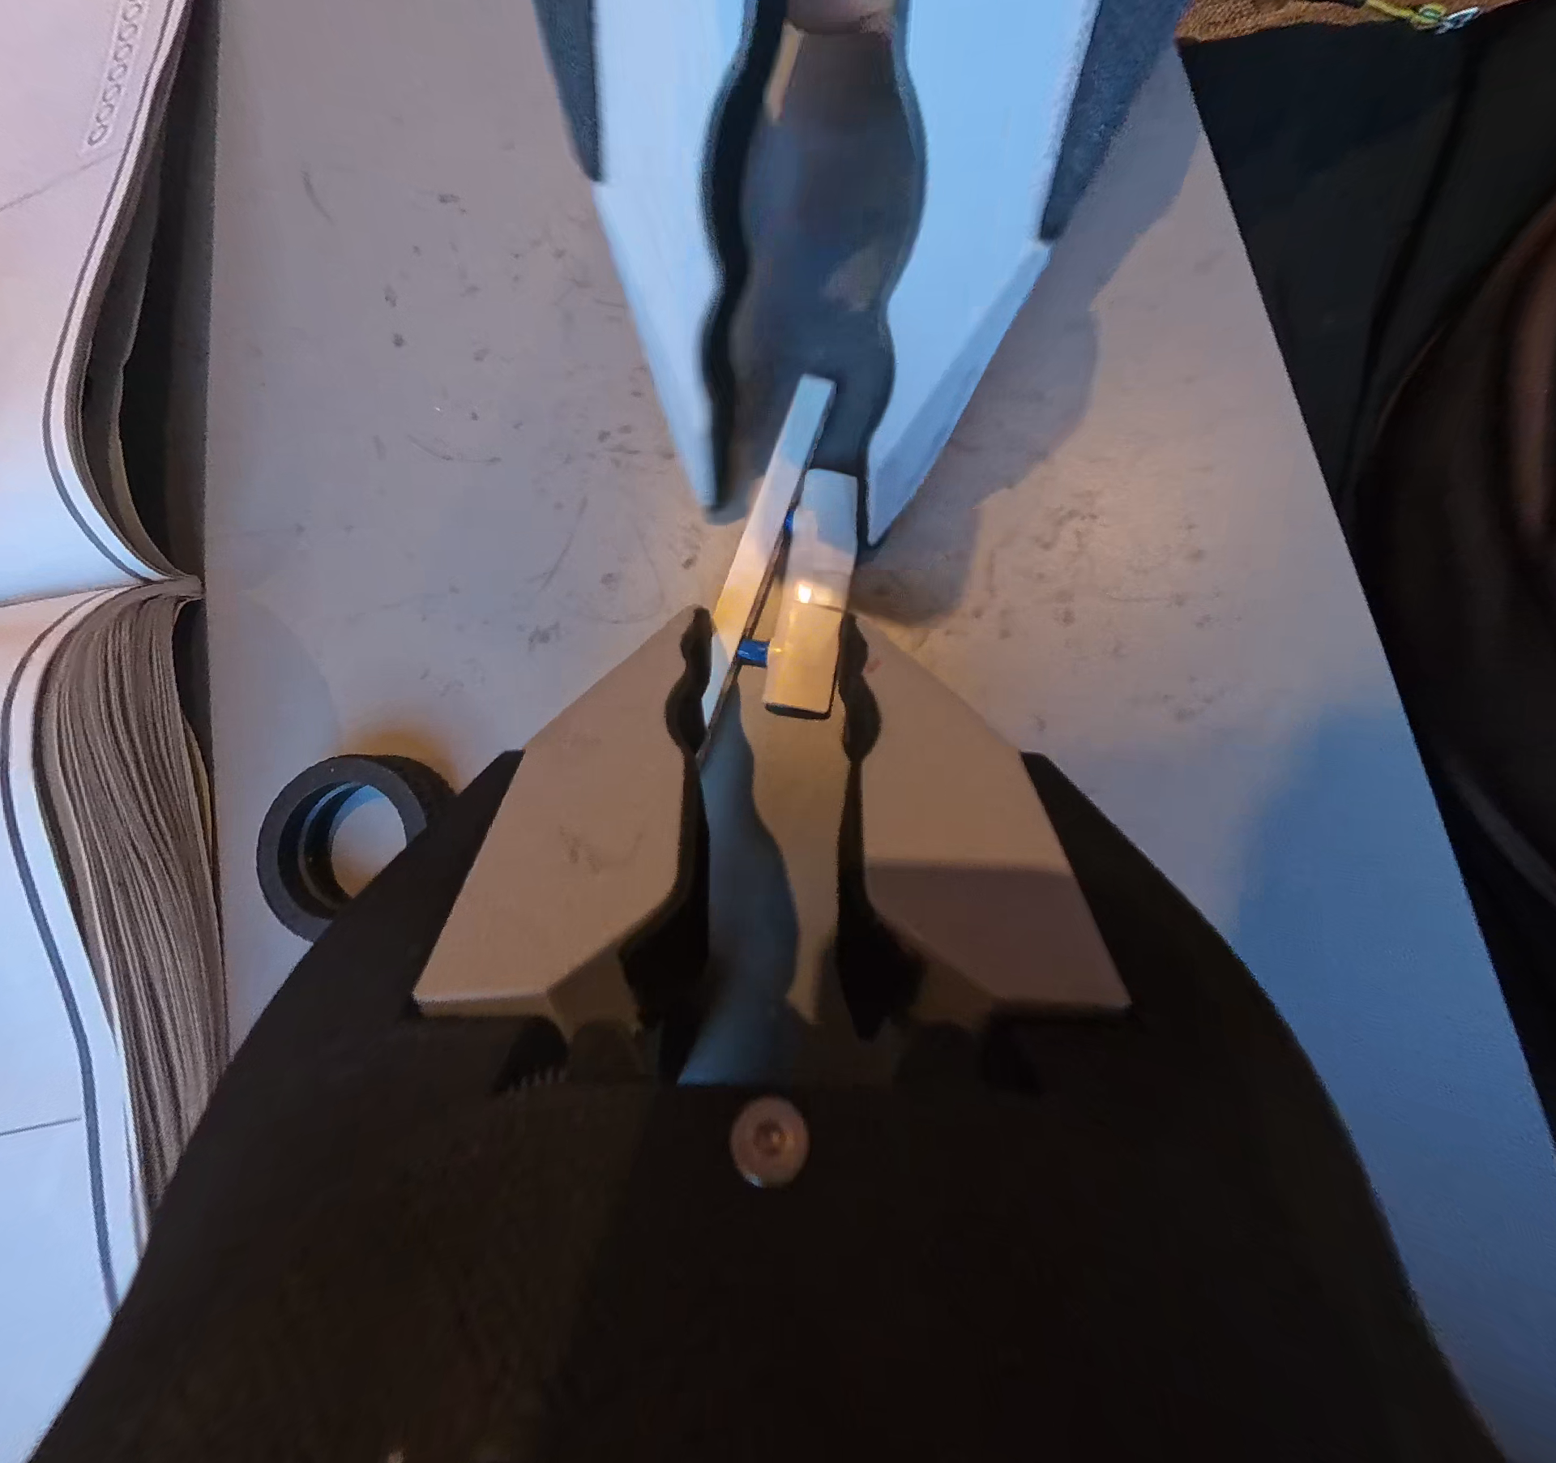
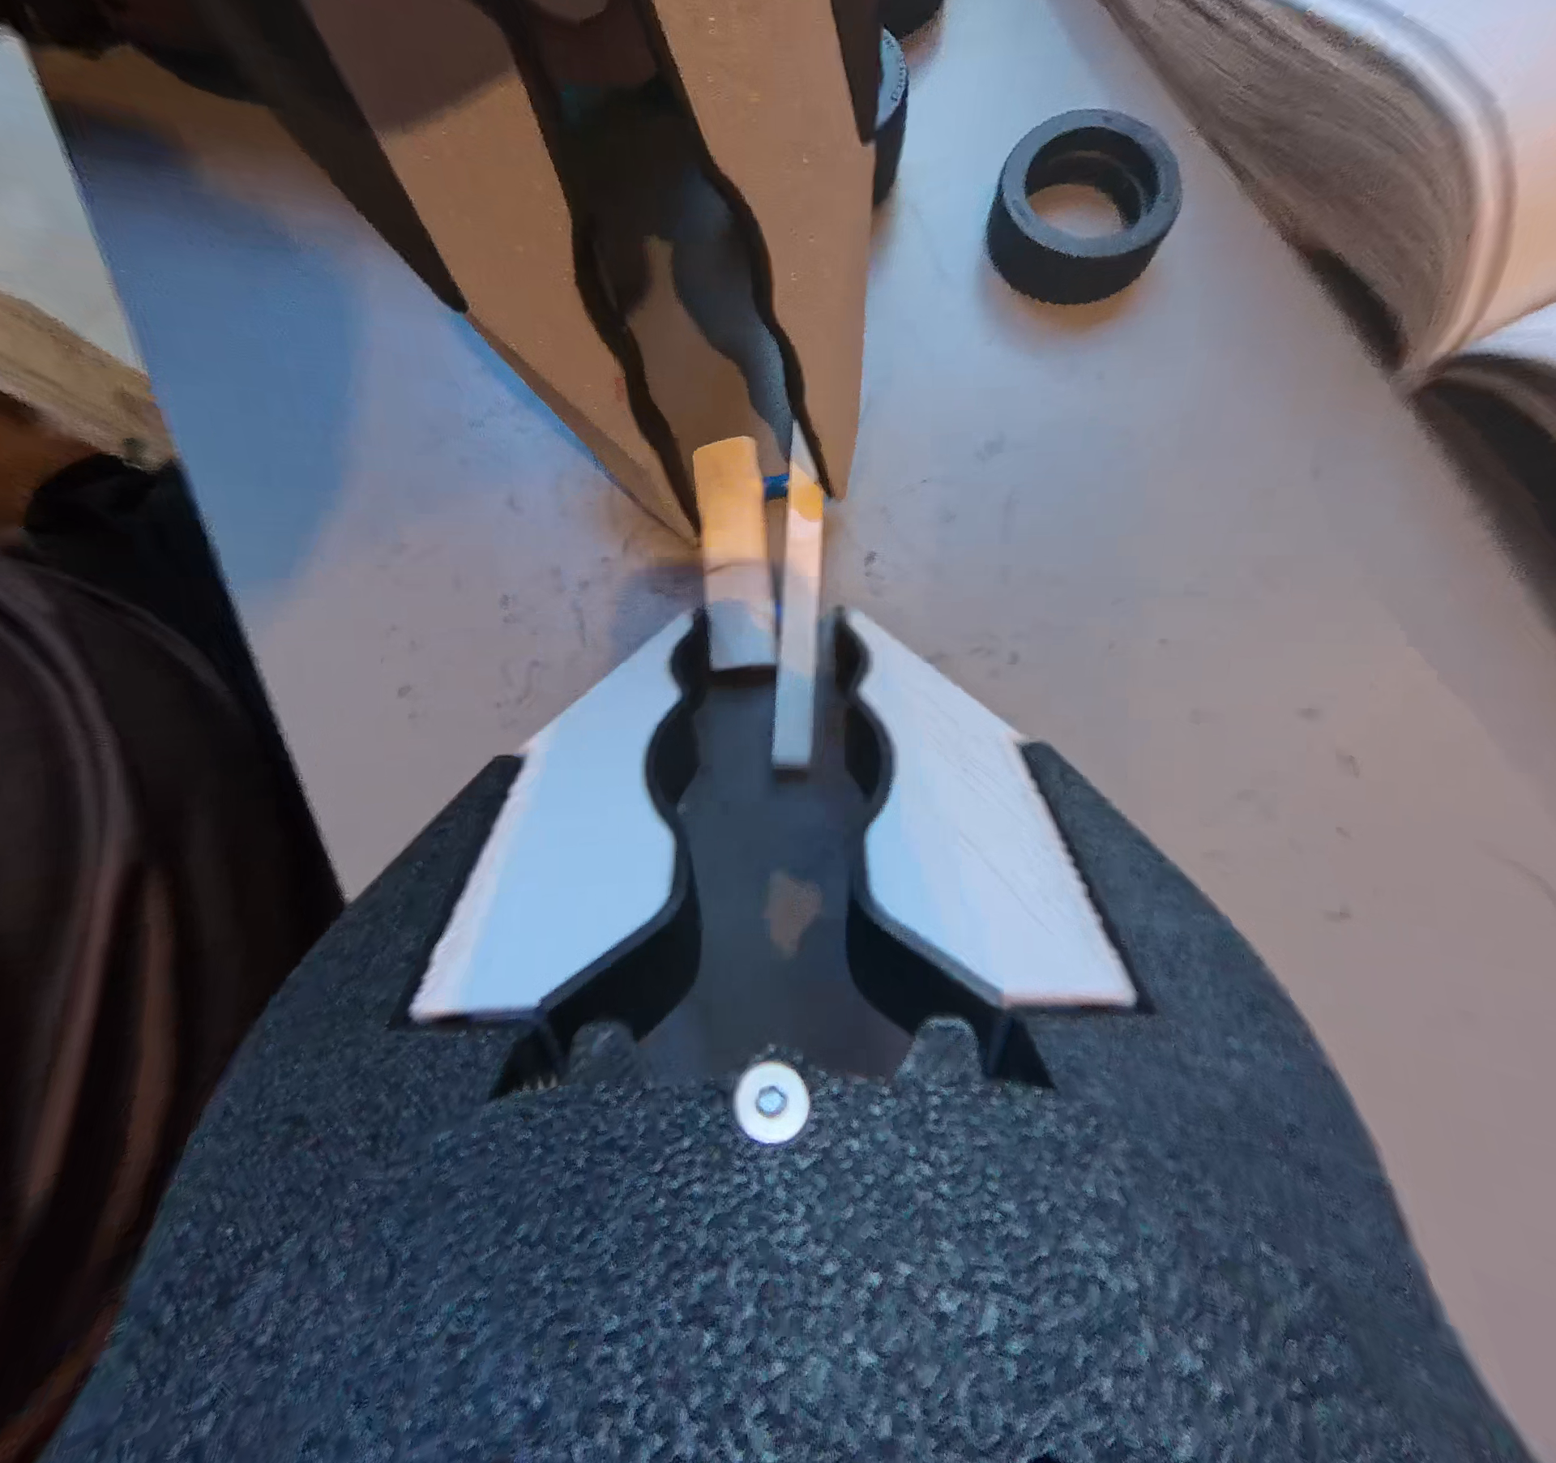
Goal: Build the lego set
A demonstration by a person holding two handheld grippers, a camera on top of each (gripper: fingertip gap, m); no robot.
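Observation:
Two pale grey lego beams lie side by side just above the white table [image 1: 404,412], joined by blue pins [image 1: 752,652]. One is a long thin beam [image 1: 783,488]. The other is a shorter, wider beam [image 1: 821,580]. My left gripper [image 1: 775,631] is shut across both beams from the near side. My right gripper [image 1: 796,513] comes in from the far side and is shut across the same pair. In the right wrist view my right gripper [image 2: 770,623] clamps the short beam [image 2: 732,572] and the long beam [image 2: 798,665], with the left gripper [image 2: 762,509] opposite it.
A black lego tyre [image 1: 337,841] lies left of my left gripper. More tyres [image 2: 1086,214] lie beyond in the right wrist view. An open instruction book [image 1: 84,496] lies along the table's left side. Dark cloth [image 1: 1389,328] hangs past the right table edge. My left and right fingertips are right by each other.

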